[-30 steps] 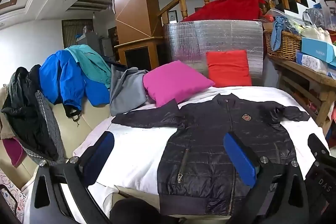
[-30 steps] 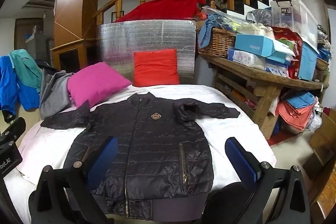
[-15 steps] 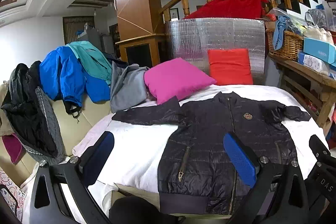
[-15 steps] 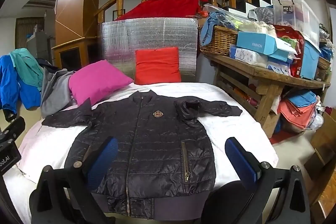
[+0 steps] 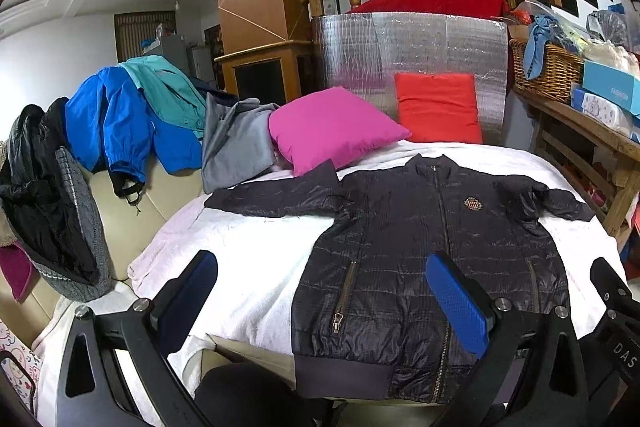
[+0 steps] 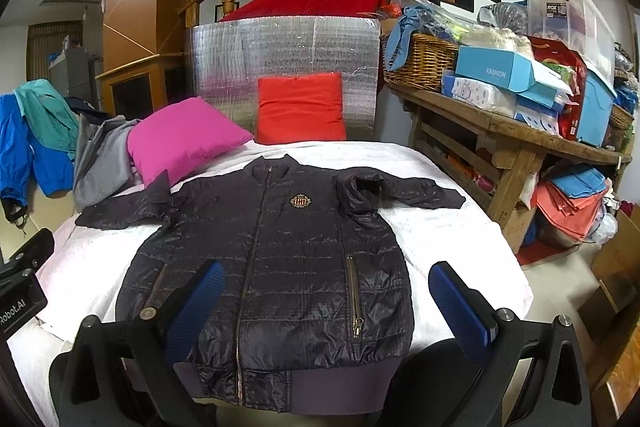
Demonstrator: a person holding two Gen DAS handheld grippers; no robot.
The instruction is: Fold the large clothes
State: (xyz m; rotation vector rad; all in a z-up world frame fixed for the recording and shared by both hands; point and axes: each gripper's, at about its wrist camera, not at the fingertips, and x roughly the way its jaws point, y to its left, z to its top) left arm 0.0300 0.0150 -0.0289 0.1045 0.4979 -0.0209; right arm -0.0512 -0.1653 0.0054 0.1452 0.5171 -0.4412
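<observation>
A black quilted jacket (image 5: 420,247) lies flat and face up on the white bed cover (image 5: 248,259), zipped, hem toward me, both sleeves spread out. It also shows in the right wrist view (image 6: 280,259). Its right sleeve (image 6: 400,187) is bunched near the shoulder. My left gripper (image 5: 320,299) is open and empty, held above the jacket's near left edge. My right gripper (image 6: 328,307) is open and empty, above the jacket's lower right part.
A pink pillow (image 5: 332,127) and a red pillow (image 5: 438,107) sit at the bed's far end before a silver panel (image 6: 280,55). Clothes (image 5: 120,123) hang over a sofa on the left. A cluttered wooden bench (image 6: 512,135) stands on the right.
Both grippers have dipped slightly, so the jacket and room sit a little higher in view. The jacket has not moved. Both grippers stay open.
</observation>
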